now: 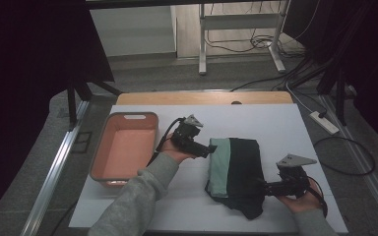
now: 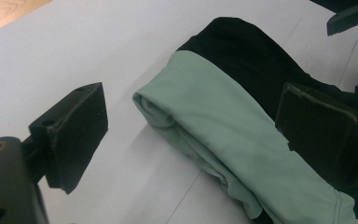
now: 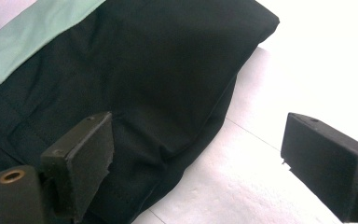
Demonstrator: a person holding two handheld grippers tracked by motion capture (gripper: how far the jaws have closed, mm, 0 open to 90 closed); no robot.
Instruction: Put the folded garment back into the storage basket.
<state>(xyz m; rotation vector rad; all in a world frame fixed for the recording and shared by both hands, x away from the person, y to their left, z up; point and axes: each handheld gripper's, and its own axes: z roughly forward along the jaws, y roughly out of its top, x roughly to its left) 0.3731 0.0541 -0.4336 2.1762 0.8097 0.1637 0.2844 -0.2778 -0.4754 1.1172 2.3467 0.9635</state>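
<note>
The folded garment (image 1: pixel 235 174) lies mid-surface (image 1: pixel 275 128), right of the tub (image 1: pixel 126 147). It looks soft, light and floppy (layers may slide), so pinch its thick folded edges. Left tool (image 1: pixel 210 150) and right tool (image 1: pixel 262 186) both gape wide, empty.

- Shallow rectangular pink plastic tub with grey rim (image 1: pixel 145 116): sits on left part of the worktop, long side running away from the viewer, handle slot in its far wall; interior bare.
- White-covered worktop (image 1: pixel 266 123): pale sheet over it, light wooden edge showing along far side.
- Grey carpeted floor (image 1: pixel 177 73) beyond and around the worktop.
- White metal desk frame (image 1: pixel 203 39) standing on floor at the back, black cables (image 1: pixel 256 44) tangled near its feet.
- White power strip (image 1: pixel 325 123) on floor to the right, a black cable looped near it.
- Metal floor rail (image 1: pixel 54 172) along the left.
</note>
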